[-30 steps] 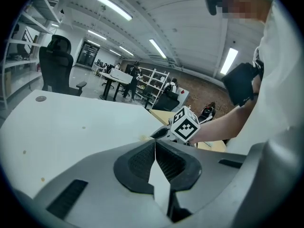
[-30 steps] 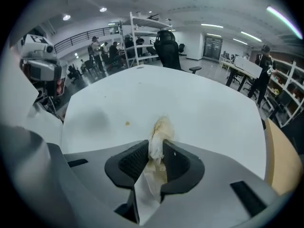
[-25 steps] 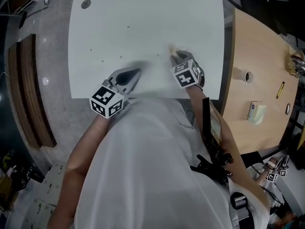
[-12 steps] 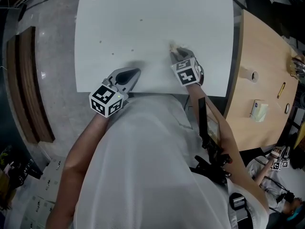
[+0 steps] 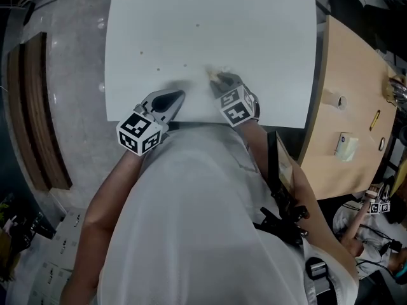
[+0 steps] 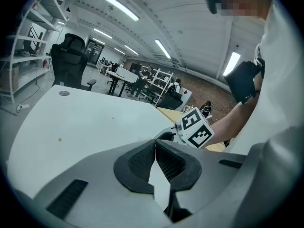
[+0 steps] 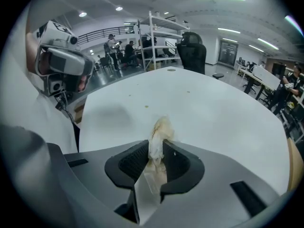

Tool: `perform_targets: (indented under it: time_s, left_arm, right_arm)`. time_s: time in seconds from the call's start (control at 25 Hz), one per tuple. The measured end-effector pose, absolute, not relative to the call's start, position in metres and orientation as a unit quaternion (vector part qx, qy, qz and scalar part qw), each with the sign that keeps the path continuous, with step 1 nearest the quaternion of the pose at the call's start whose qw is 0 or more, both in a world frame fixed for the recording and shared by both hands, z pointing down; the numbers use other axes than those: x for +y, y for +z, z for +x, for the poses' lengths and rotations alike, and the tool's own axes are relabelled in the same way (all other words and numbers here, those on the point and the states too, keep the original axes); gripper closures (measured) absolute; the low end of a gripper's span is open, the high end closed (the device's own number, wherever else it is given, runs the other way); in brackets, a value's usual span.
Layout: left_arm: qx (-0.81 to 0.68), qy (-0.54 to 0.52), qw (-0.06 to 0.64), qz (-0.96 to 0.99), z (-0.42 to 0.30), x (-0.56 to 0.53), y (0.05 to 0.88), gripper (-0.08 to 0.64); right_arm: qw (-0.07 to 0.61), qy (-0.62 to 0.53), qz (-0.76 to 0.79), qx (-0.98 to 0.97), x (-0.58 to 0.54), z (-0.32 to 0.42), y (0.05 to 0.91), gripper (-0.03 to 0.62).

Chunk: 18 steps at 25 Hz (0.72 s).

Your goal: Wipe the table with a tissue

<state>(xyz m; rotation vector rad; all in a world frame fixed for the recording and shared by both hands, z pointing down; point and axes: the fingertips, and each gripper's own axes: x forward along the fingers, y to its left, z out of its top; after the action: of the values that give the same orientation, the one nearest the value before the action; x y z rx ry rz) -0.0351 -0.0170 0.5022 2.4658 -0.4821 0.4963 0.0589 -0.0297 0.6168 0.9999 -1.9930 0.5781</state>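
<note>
Crumpled brown-stained white tissue (image 7: 160,126), clamped in right tongs (image 7: 154,148), keeps sliding left across white counter (image 5: 254,30), so wiping's underway; left tongs (image 6: 155,148) closed, empty.

A grey speckled floor (image 5: 73,81) lay beside a pale wooden table (image 5: 346,113) at the right, while farther off a black office chair (image 7: 192,51) and a white shelving rack (image 7: 159,37) stood beneath long ceiling strip lights (image 6: 121,7) in a wide open hall.
</note>
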Motion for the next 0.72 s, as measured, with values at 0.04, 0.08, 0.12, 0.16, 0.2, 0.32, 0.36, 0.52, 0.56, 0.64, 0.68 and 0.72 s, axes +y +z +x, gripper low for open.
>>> perform_targets:
  time_s: [0.04, 0.08, 0.12, 0.16, 0.2, 0.32, 0.36, 0.52, 0.56, 0.64, 0.68, 0.72]
  left_arm:
    - [-0.182, 0.184, 0.287, 0.922, -0.035, -0.017, 0.502, 0.552]
    - [-0.183, 0.183, 0.287, 0.922, -0.035, -0.018, 0.502, 0.552]
    - [-0.184, 0.181, 0.287, 0.922, -0.034, -0.018, 0.501, 0.552]
    - [-0.186, 0.178, 0.287, 0.923, -0.033, -0.018, 0.501, 0.552]
    - [-0.188, 0.176, 0.288, 0.923, -0.032, -0.019, 0.5, 0.552]
    - [-0.199, 0.168, 0.287, 0.922, -0.034, -0.021, 0.496, 0.552]
    - [-0.205, 0.164, 0.287, 0.921, -0.037, -0.022, 0.495, 0.552]
    - [-0.229, 0.155, 0.288, 0.917, -0.051, -0.027, 0.493, 0.552]
    - [-0.235, 0.153, 0.289, 0.915, -0.054, -0.028, 0.494, 0.552]
    - [-0.246, 0.147, 0.292, 0.912, -0.058, -0.028, 0.494, 0.552]
    - [-0.251, 0.144, 0.293, 0.911, -0.06, -0.027, 0.494, 0.552]
    - [-0.256, 0.141, 0.295, 0.91, -0.062, -0.026, 0.494, 0.552]
  right_arm:
    - [0.405, 0.231, 0.382, -0.798, -0.026, 0.05, 0.617, 0.499]
    - [0.4, 0.236, 0.367, -0.806, -0.021, 0.04, 0.617, 0.499]
    - [0.394, 0.243, 0.348, -0.815, -0.016, 0.031, 0.617, 0.499]
    - [0.385, 0.252, 0.326, -0.826, -0.009, 0.02, 0.617, 0.499]
    - [0.375, 0.26, 0.303, -0.837, -0.003, 0.008, 0.615, 0.499]
    - [0.332, 0.262, 0.268, -0.866, 0.005, -0.018, 0.599, 0.499]
    - [0.313, 0.258, 0.271, -0.873, 0.001, -0.02, 0.59, 0.499]
    - [0.263, 0.237, 0.305, -0.884, -0.039, -0.005, 0.558, 0.499]
    - [0.259, 0.231, 0.317, -0.882, -0.051, 0.005, 0.554, 0.499]
    - [0.259, 0.222, 0.346, -0.874, -0.076, 0.029, 0.551, 0.499]
    - [0.261, 0.218, 0.361, -0.868, -0.088, 0.042, 0.551, 0.499]
    - [0.266, 0.215, 0.376, -0.861, -0.099, 0.054, 0.552, 0.499]
